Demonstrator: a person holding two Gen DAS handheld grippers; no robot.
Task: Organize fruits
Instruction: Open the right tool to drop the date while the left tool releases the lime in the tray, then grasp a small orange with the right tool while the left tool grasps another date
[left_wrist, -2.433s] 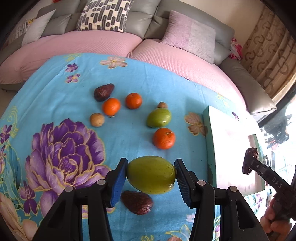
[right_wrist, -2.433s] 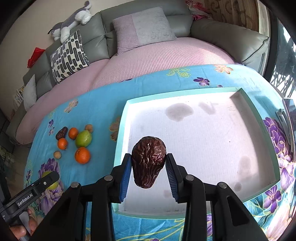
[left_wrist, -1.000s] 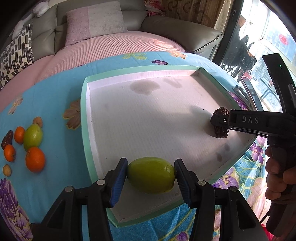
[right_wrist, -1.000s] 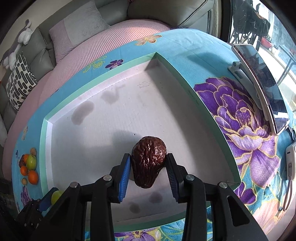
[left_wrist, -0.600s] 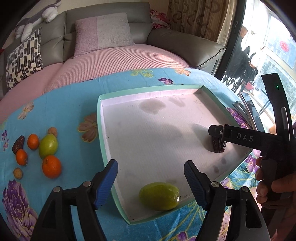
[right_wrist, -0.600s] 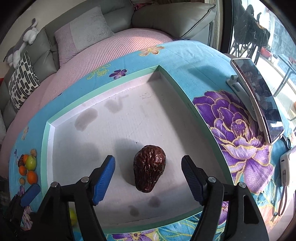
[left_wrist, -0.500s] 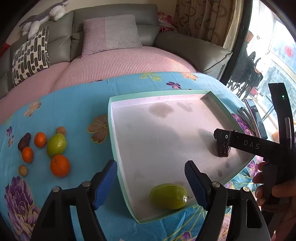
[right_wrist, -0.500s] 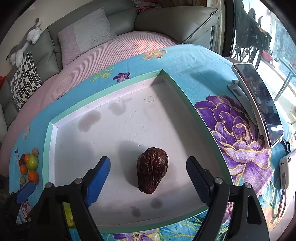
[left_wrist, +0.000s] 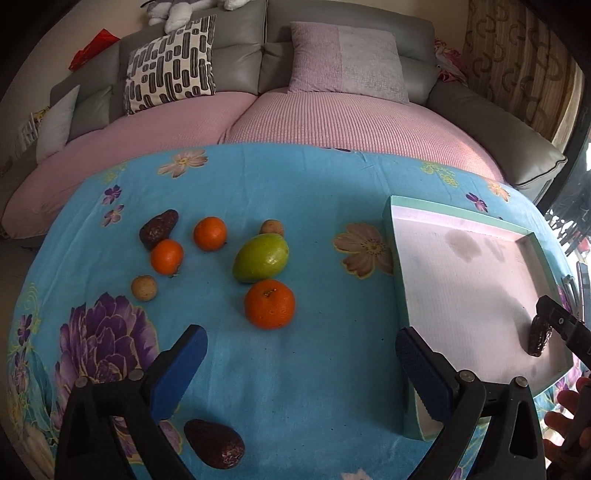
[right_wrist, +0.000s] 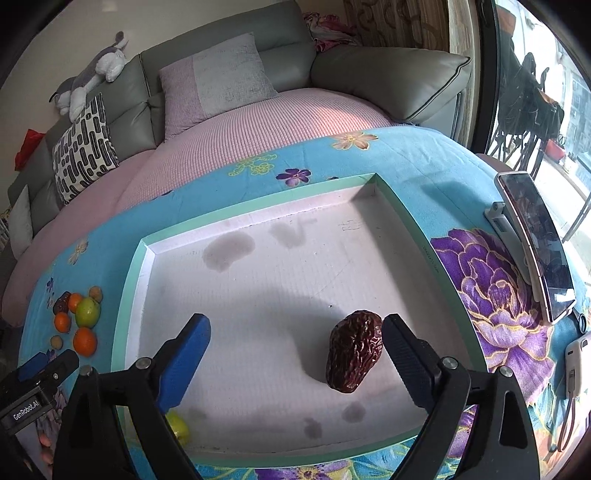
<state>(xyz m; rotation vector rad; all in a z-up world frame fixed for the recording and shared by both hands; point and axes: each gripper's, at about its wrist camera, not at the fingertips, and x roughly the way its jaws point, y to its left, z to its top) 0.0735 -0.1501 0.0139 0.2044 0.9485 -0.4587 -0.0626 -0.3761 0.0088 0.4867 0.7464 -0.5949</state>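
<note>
A: Count the fruit?

B: On the blue floral counter (left_wrist: 295, 192): three oranges (left_wrist: 269, 303), one green mango (left_wrist: 260, 257), two dark dates (left_wrist: 159, 229), two small brown fruits (left_wrist: 144, 287). In the tray (right_wrist: 133, 280): one date (right_wrist: 354, 355), one yellow-green fruit (right_wrist: 179, 430) at 7 o'clock.

A: Claws?

B: Left claw (left_wrist: 301, 363) spread wide, empty, over bare cloth. Right claw (right_wrist: 295, 354) apart, the date just beside its right pad.

A: Room to move?

B: The tray's middle is bare. A phone (right_wrist: 535, 247) lies at 3 o'clock; a grey sofa (left_wrist: 258, 55) stands behind.
</note>
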